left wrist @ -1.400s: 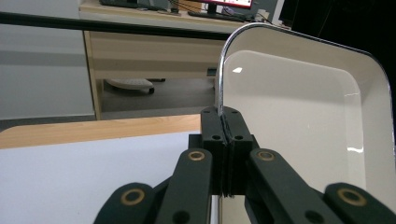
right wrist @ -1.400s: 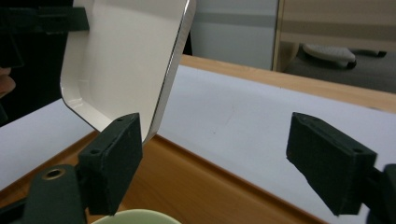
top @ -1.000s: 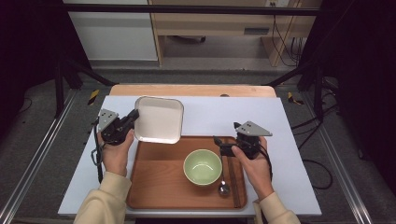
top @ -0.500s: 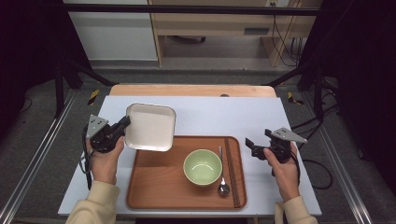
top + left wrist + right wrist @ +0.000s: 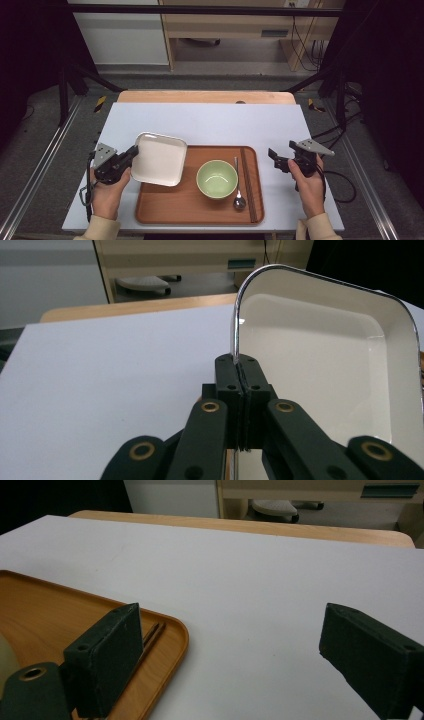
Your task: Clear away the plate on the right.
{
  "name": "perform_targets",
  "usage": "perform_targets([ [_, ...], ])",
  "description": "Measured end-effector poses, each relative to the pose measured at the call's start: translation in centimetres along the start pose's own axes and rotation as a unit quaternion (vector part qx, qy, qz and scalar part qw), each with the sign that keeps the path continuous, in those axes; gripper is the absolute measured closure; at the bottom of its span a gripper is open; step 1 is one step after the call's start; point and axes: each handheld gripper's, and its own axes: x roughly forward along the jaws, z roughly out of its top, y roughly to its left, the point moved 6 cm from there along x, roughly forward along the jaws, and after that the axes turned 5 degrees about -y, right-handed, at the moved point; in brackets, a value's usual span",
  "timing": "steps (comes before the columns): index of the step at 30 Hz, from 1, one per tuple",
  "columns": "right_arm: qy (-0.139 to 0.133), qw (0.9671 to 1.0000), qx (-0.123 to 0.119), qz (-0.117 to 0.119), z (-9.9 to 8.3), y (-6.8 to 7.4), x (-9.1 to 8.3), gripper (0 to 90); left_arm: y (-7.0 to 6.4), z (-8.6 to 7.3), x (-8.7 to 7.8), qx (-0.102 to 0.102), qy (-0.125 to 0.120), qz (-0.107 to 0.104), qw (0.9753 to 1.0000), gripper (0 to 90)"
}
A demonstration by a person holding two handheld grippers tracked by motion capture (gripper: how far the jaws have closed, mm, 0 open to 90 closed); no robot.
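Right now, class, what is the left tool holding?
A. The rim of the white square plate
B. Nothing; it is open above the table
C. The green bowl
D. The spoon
A. The left tool has its jaws closed on the rim of the white square plate, while the green bowl and the spoon lie untouched on the tray.

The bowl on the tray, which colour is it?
Pale green; the bowl shows best in the high view.
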Motion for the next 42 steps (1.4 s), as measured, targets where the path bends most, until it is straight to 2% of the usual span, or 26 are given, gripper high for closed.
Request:
perform_targets([
  [9, -0.001, 0.9999, 0.010, -0.003, 0.1, -0.4, -0.3, 11.1, -1.3, -1.9, -1.0, 0.002, 0.033, -0.011, 0.9994, 89.1],
  [11, 0.000, 0.9999, 0.011, -0.005, 0.0, -0.6, -0.3, 11.5, -1.2, -2.3, -1.0, 0.001, 0.032, -0.009, 0.9995, 89.0],
  [14, -0.002, 0.9998, 0.015, -0.016, 0.1, -1.0, -0.4, 12.7, -1.0, -2.9, -0.6, -0.011, 0.033, -0.011, 0.9993, 89.1],
  [15, -0.004, 0.9997, 0.017, -0.016, 0.1, -1.0, -0.4, 12.7, -1.1, -3.1, -0.4, -0.017, 0.035, -0.016, 0.9991, 89.1],
  [19, -0.001, 0.9997, 0.021, -0.016, 0.0, -1.1, -0.4, 12.7, -1.4, -3.2, -0.1, -0.017, 0.038, -0.023, 0.9989, 89.0],
  [21, 0.004, 0.9997, 0.021, -0.012, -0.1, -0.9, -0.2, 12.6, -1.3, -3.3, 0.1, -0.022, 0.047, -0.025, 0.9983, 89.0],
  [24, 0.007, 0.9998, 0.019, -0.007, -0.1, -0.7, -0.1, 12.4, -1.2, -3.5, 0.8, -0.033, 0.066, -0.035, 0.9966, 88.9],
  [29, 0.011, 0.9997, 0.019, -0.009, -0.3, -0.7, 0.0, 12.4, -1.3, -3.7, 2.4, -0.026, 0.089, -0.049, 0.9945, 88.7],
  [31, 0.014, 0.9997, 0.020, -0.010, -0.3, -0.8, 0.0, 12.4, -1.3, -3.8, 3.1, -0.029, 0.105, -0.056, 0.9924, 88.7],
  [34, 0.016, 0.9996, 0.020, -0.013, -0.4, -0.9, 0.1, 12.3, -1.2, -4.0, 4.1, -0.047, 0.128, -0.067, 0.9884, 88.7],
  [39, 0.017, 0.9996, 0.021, -0.011, -0.5, -0.9, 0.2, 11.9, -1.3, -4.6, 5.1, -0.047, 0.156, -0.071, 0.9841, 88.2],
  [42, 0.019, 0.9996, 0.019, -0.012, -0.5, -0.9, 0.2, 11.9, -1.3, -5.0, 5.4, -0.046, 0.159, -0.069, 0.9837, 88.0],
])
